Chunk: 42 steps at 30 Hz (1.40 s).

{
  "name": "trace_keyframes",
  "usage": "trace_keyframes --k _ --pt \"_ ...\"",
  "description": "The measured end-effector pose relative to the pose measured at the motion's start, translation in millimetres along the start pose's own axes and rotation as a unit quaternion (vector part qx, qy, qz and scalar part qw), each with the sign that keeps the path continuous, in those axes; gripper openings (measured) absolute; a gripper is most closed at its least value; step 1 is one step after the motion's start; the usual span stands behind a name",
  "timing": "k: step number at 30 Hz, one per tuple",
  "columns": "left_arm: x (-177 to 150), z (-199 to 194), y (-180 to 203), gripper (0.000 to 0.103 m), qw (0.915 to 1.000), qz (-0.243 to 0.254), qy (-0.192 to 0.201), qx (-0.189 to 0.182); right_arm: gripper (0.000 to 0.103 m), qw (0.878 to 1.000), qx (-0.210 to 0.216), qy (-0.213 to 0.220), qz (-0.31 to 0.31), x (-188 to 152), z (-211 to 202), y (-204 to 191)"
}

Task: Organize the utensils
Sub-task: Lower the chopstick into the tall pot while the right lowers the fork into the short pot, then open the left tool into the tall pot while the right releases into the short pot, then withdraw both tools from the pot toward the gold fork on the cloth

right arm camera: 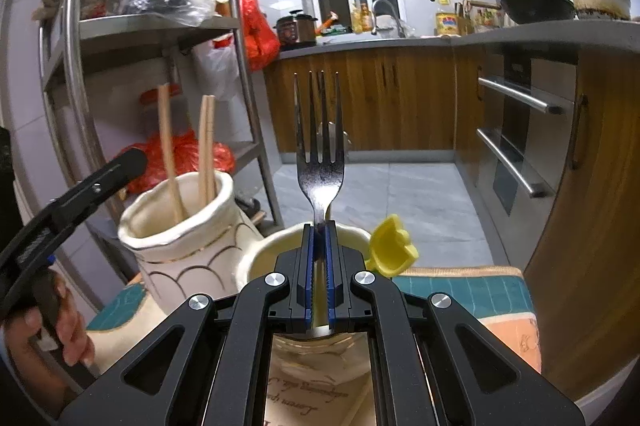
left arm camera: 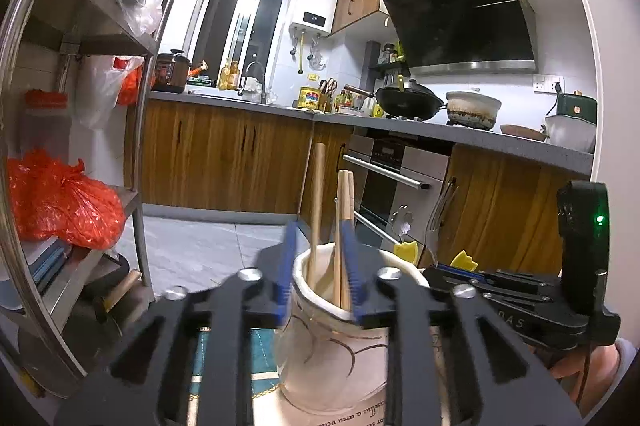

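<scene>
Above the cream mug (right arm camera: 280,246), your right gripper (right arm camera: 319,266) clamps the fork (right arm camera: 320,162) upright, tines up; its handle is hidden below. Your left gripper (left arm camera: 320,278) stands parted around the chopsticks (left arm camera: 345,226), upright in the vase (left arm camera: 332,346), pad contact unclear. A yellow-tipped utensil (right arm camera: 390,246) crowds the mug.

We see a kitchen with grey floor tiles (right arm camera: 384,194) and white wall tiles (left arm camera: 356,54). Wooden cabinets (left arm camera: 224,154) run under a grey counter (left arm camera: 440,134). A steel shelf rack (right arm camera: 160,26) stands left. A dark window (left arm camera: 244,18) reflects a ceiling light; a black hood (left arm camera: 460,14) hangs above the stove.
</scene>
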<state>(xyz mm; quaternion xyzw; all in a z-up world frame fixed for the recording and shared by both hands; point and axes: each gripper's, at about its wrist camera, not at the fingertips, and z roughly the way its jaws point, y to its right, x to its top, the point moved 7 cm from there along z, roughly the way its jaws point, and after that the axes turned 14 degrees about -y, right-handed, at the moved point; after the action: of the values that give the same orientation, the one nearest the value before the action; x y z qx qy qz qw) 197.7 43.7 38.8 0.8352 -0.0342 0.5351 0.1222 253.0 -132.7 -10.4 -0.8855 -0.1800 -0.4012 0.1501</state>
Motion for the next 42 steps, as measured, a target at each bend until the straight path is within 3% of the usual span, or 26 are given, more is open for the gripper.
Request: trace_keyframes --k 10,12,22,26,32,36,42 --pt "0 1 -1 0.035 1.0000 -0.005 0.001 0.000 0.007 1.000 -0.013 -0.003 0.008 -3 3 7" --pt "0 1 -1 0.036 1.0000 -0.006 0.000 0.000 0.020 1.000 -0.011 0.000 0.008 -2 2 7" --pt "-1 0 -1 0.048 0.9999 -0.009 0.004 0.009 0.047 1.000 0.004 0.027 -0.002 2 -11 1" --pt "-1 -4 0 0.060 0.9998 -0.005 0.008 0.019 0.064 0.999 0.004 0.048 0.000 6 -25 0" --pt "-2 -15 11 0.087 0.9987 0.016 0.007 0.048 0.093 0.998 0.004 0.056 0.002 9 -45 -2" --pt "0 -30 24 0.095 0.9971 0.041 0.013 0.063 0.098 0.997 -0.001 0.074 0.012 13 -73 0" --pt "3 -56 40 0.097 0.9963 0.061 0.015 0.059 0.098 0.995 -0.028 0.089 0.030 9 -110 15"
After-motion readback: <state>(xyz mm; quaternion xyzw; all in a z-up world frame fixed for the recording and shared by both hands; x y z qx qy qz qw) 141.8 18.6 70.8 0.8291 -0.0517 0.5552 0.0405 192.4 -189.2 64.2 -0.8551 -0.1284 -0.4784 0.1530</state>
